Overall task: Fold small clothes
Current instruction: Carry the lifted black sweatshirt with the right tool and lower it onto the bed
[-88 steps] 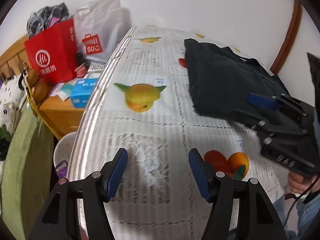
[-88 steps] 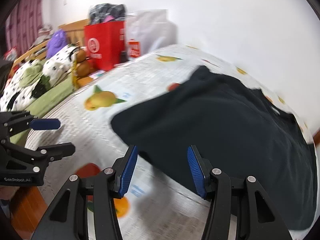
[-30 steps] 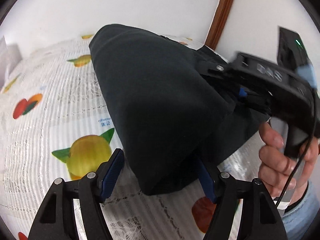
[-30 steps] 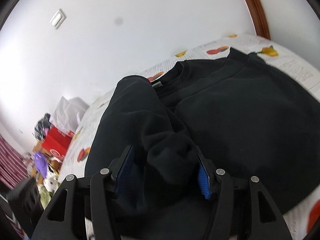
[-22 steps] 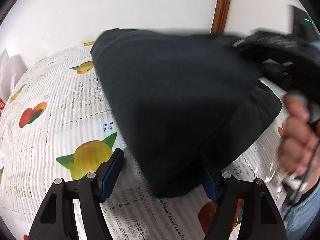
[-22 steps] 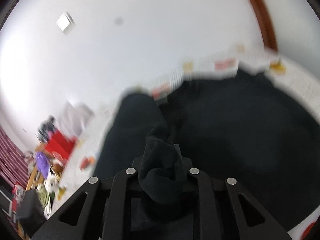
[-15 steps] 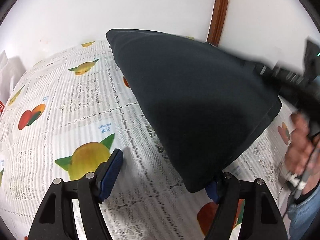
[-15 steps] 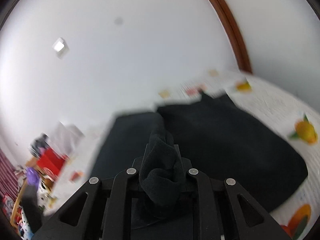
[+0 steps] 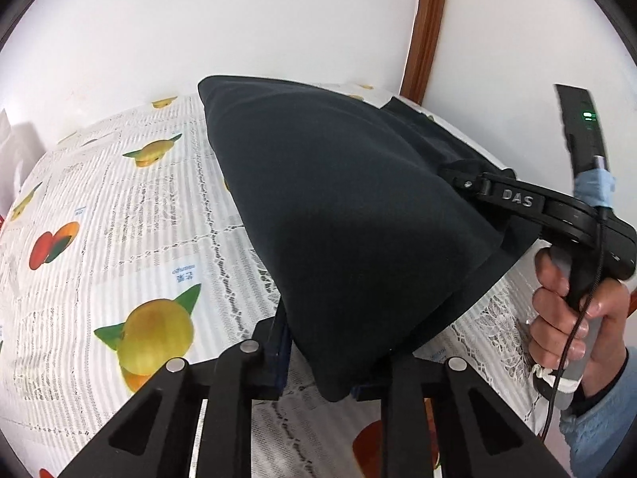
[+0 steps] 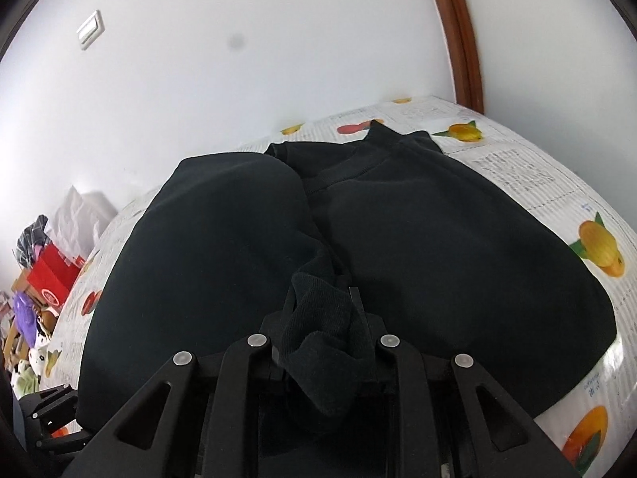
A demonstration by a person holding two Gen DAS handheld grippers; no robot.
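**Inspector:** Status of the garment?

**Operator:** The black sweatshirt (image 10: 438,239) lies on the fruit-print tablecloth (image 9: 119,199), collar toward the wall. Its left part is doubled over the body and raised into a peak.

**Inspector:** Tools?

**Operator:** The left gripper (image 9: 318,374) is closed onto the low corner of the raised fabric. The right gripper (image 10: 324,342) is clamped on a bunch of ribbed knit, probably the cuff or hem band, though the bunching makes that hard to confirm. The right hand (image 9: 573,310) on its handle is visible from the left wrist view.

**Inspector:** Step in hand, by your assessment?

**Operator:** Carrying the folded part across the body, I judge. The fold is begun, not laid.

**Inspector:** Requirements for doing it well?

**Operator:** Keep both grips level so the edge between them stays taut. Move them together; if one leads, the fold skews. Lower the fabric before releasing, aligned with the far side seam.

**Inspector:** Risks?

**Operator:** The right grip holds a thick wad, which could slip or leave a lump under the fold.
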